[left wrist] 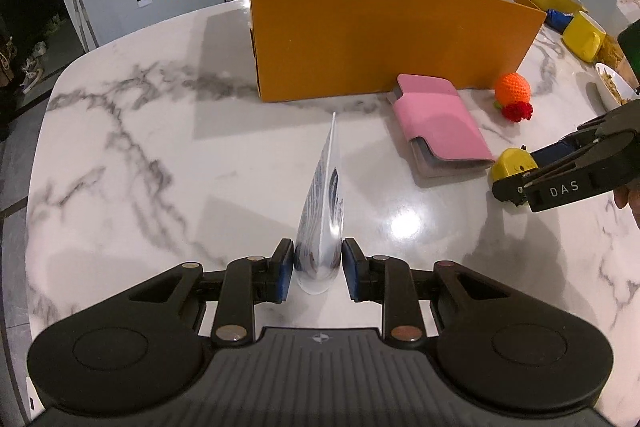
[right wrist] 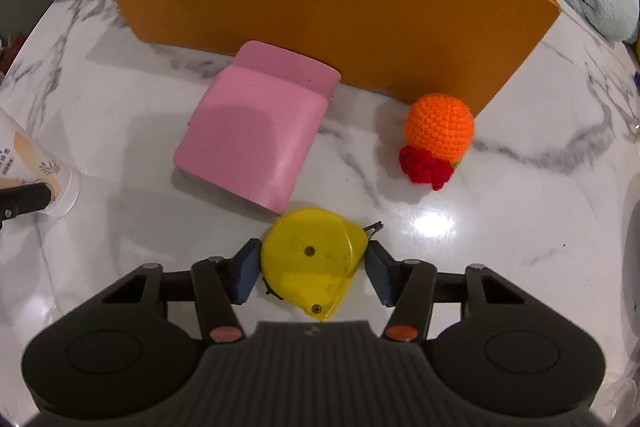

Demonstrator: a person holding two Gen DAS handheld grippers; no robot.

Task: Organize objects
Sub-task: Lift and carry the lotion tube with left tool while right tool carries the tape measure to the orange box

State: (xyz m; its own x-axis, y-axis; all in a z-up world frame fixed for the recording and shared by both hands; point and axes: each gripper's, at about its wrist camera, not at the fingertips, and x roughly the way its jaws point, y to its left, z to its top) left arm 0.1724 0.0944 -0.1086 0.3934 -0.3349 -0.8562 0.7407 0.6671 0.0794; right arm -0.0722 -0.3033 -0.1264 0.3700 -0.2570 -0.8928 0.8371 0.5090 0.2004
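On a white marble tabletop (left wrist: 140,155), the left tongs (left wrist: 319,267) are clamped on a white tube (left wrist: 325,203), whose long axis points straight ahead toward an orange box (left wrist: 384,35) at the far side. The right tongs (right wrist: 312,269) have a yellow tape measure (right wrist: 314,259) between their pads, which are touching or nearly touching its sides; a firm grip cannot be confirmed. A pink wallet (right wrist: 256,131) and a crocheted orange toy (right wrist: 438,131) lie between the right tongs and the box. Both loads probably travel forward and up over the box's near wall.
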